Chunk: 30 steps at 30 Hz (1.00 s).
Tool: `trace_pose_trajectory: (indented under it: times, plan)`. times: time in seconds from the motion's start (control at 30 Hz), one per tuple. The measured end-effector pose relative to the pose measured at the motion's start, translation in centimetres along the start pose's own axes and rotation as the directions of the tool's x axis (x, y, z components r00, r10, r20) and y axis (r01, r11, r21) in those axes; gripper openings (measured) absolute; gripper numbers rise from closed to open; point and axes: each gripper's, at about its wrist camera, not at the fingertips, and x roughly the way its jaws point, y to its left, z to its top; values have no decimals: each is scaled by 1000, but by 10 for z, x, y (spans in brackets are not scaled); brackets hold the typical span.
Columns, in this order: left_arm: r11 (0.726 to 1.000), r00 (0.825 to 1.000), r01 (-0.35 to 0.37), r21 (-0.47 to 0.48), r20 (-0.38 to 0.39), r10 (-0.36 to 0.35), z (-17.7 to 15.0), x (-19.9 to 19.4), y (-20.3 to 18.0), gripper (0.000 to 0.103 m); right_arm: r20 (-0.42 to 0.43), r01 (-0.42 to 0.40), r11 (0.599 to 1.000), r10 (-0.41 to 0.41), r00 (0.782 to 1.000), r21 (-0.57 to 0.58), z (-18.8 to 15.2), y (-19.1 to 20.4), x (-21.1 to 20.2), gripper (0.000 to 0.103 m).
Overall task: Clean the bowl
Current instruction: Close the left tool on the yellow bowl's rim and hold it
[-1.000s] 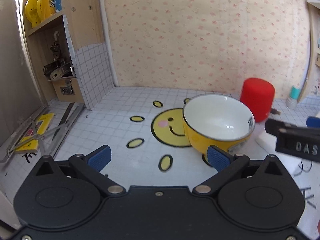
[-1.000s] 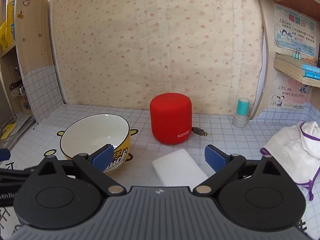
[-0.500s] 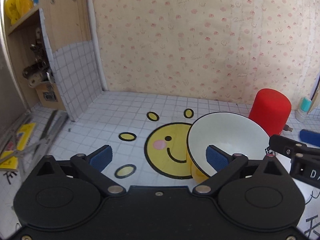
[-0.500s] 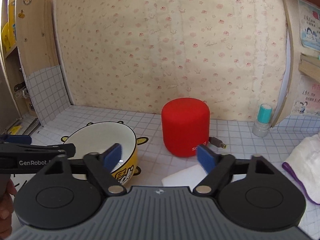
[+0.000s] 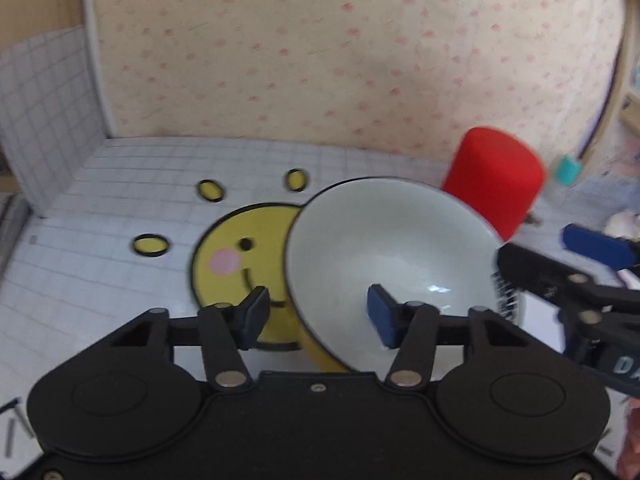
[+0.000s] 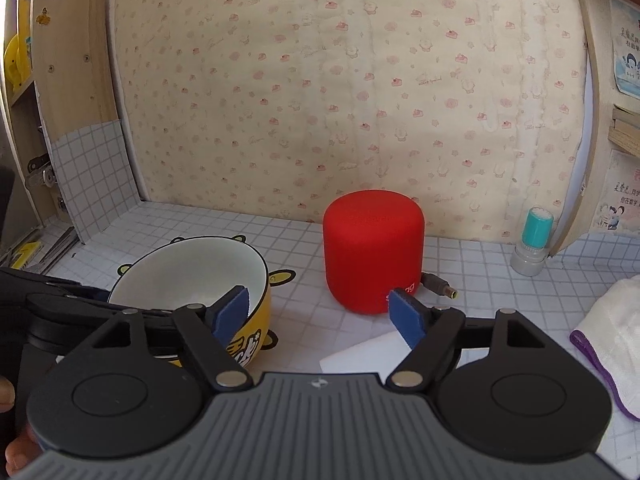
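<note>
Since a second ago the left gripper [image 5: 318, 316] has swung in toward the bowl [image 5: 394, 264], and its jaws have just been closing: they now straddle the near rim, one pad outside against the yellow wall, the other inside over the white interior. The view is blurred, so whether the pads already press on the rim cannot be told. The bowl looks tipped toward the left camera, its foot hidden behind the gripper body.

From the left: grid-patterned tabletop [image 5: 100, 264], then the smiley sticker [image 5: 236, 256] that the bowl partly covers, then the bowl itself, then the red cylinder [image 6: 374, 248] standing just beyond it. Right of that, a white sponge [image 6: 360, 354] lies flat, near the right gripper [image 6: 320, 312]. That gripper's jaws have just been opening and stand apart with nothing clamped; the sponge lies below and ahead of them, untouched. Further right stand a teal-capped bottle [image 6: 534, 240] by the wall and a white cloth [image 6: 612, 336] with purple trim at the edge.
</note>
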Motion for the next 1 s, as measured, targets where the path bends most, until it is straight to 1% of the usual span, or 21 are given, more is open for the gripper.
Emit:
trace_pose_trajectory:
  times: [0.13, 0.2, 0.27, 0.43, 0.5, 0.6, 0.7, 0.73, 0.8, 0.83, 0.9, 0.97, 1.0]
  plan:
    - [1000, 1000, -7, 1, 0, 7, -2, -3, -2, 39, -1, 4, 1000, -4, 1000, 5, 0, -2, 0, 83]
    - [1000, 1000, -3, -11, -9, 3, -2, -6, 2, 34, -1, 2, 1000, -2, 1000, 9, 0, -2, 1, 83]
    - [1000, 1000, 7, -18, -14, -7, -5, -11, 4, 33, -5, -4, 1000, 4, 1000, 24, 0, -4, 1, 83]
    - [1000, 1000, -17, -7, -18, 17, -8, -18, 0, 33, -33, -24, 999, 26, 999, 41, -2, -3, 6, 83]
    - [999, 1000, -11, -31, -25, 11, -7, -17, 5, 33, -53, -48, 998, 50, 997, 44, -2, 0, 12, 83]
    - [998, 1000, -12, -62, -28, 10, -5, -14, 11, 32, -73, -57, 998, 58, 996, 18, 0, 10, 21, 82]
    - [998, 1000, -26, -56, -1, 26, 2, -11, 17, 33, -66, -68, 998, 68, 995, 4, 3, 16, 23, 82]
    - [998, 999, -34, -57, -7, 33, 5, -7, 20, 33, -66, -68, 998, 68, 995, 5, 4, 16, 23, 82]
    - [999, 1000, -11, -43, -23, 10, 7, 2, 24, 43, -64, -67, 998, 68, 996, 8, 5, 16, 23, 82]
    - [999, 1000, -9, -44, -16, 8, 6, 4, 24, 46, -64, -62, 998, 63, 996, 8, 5, 15, 23, 82]
    - [999, 1000, -11, -48, 2, 11, 4, 7, 23, 59, -62, -46, 999, 46, 997, 9, 4, 12, 24, 82]
    - [998, 998, -57, 0, 31, 57, 2, 9, 16, 66, -64, -30, 999, 30, 997, 13, 4, 9, 25, 82]
    - [998, 997, -67, 12, 35, 66, 2, 9, 14, 66, -65, -30, 999, 31, 997, 15, 4, 7, 26, 82]
